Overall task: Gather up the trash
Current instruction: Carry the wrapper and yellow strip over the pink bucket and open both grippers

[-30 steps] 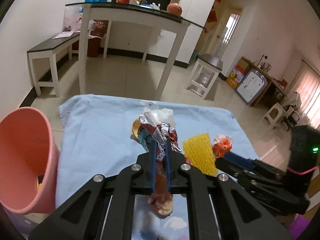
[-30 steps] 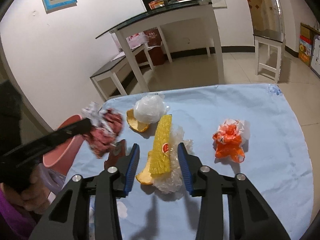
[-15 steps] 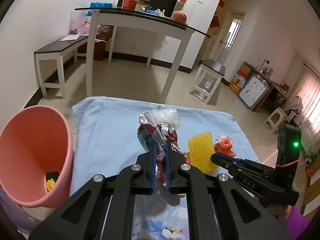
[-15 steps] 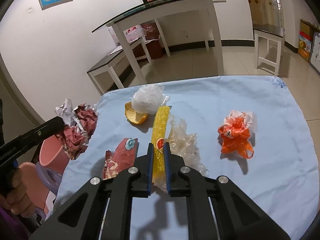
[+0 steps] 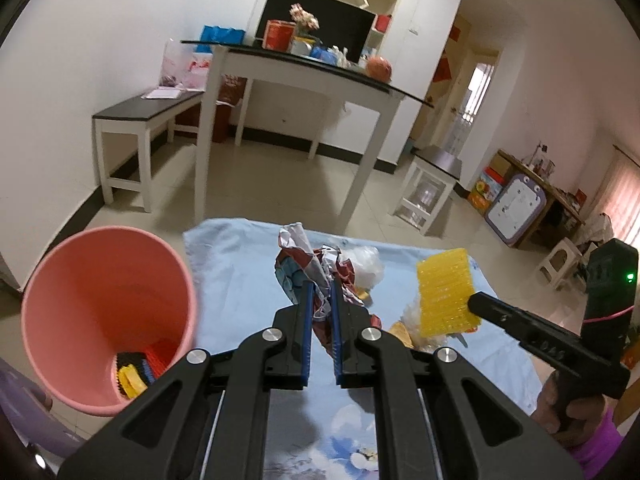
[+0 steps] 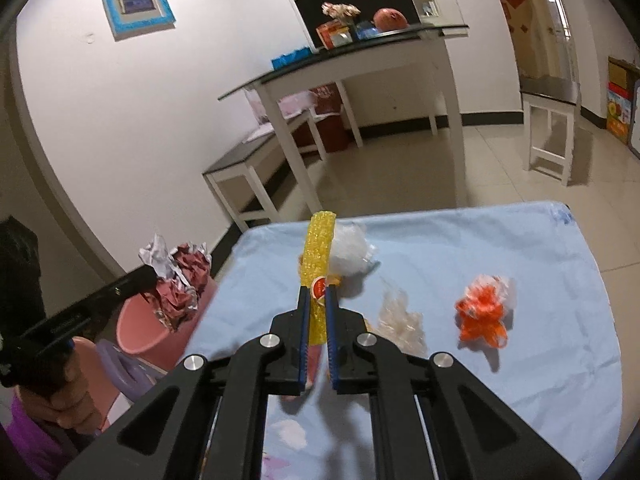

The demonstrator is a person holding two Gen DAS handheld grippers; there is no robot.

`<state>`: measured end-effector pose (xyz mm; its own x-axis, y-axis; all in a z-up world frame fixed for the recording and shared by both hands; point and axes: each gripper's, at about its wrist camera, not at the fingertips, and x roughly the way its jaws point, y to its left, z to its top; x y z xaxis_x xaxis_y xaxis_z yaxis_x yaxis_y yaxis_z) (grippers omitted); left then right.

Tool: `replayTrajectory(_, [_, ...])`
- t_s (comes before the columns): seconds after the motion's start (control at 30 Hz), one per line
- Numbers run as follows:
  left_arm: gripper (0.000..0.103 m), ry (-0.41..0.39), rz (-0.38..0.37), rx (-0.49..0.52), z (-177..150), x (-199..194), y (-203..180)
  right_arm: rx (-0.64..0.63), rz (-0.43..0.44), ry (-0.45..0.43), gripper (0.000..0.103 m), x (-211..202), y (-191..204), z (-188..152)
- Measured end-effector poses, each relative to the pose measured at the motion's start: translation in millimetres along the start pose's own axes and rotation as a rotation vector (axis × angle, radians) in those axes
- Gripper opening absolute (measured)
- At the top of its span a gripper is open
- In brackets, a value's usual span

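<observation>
My left gripper (image 5: 321, 292) is shut on a crumpled red and white wrapper (image 5: 304, 264) and holds it above the table's left part, right of the pink bin (image 5: 80, 280). The wrapper also shows in the right wrist view (image 6: 176, 276). My right gripper (image 6: 317, 294) is shut on a yellow foam net (image 6: 317, 248) and holds it lifted above the blue tablecloth (image 6: 460, 248); the net also shows in the left wrist view (image 5: 446, 292). The bin holds some black, yellow and red scraps (image 5: 140, 364).
On the cloth lie an orange and white plastic bag (image 6: 484, 308), a clear crumpled film (image 6: 400, 320), a white plastic wad (image 6: 348, 252) and orange peel (image 5: 400, 330). A purple stool (image 6: 124, 368) stands by the bin. A tall white table (image 5: 304, 80) stands behind.
The right gripper closed on the yellow foam net and lifted it off the cloth. The left gripper raised the wrapper and drew back, so the bin's inside shows more.
</observation>
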<state>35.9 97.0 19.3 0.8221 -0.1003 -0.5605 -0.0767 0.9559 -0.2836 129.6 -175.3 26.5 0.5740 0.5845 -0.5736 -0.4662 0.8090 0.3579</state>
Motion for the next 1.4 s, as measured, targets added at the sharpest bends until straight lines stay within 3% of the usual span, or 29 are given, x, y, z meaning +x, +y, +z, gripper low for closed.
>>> replayTrajectory(0.43, [0.008, -0.110, 0.185, -0.032, 8, -52, 54, -0.063, 0.170, 0.000, 0.007, 28, 80, 35])
replayTrajectory(0.77, [0.008, -0.104, 0.274, -0.099, -3, -67, 101, -0.149, 0.271, 0.073, 0.007, 74, 158, 41])
replayTrajectory(1.07, [0.008, -0.083, 0.332, -0.101, -15, -65, 122, -0.208, 0.292, 0.162, 0.007, 110, 201, 20])
replayTrajectory(1.4, [0.008, -0.047, 0.354, -0.112, -24, -59, 133, -0.228, 0.284, 0.241, 0.009, 134, 210, -4])
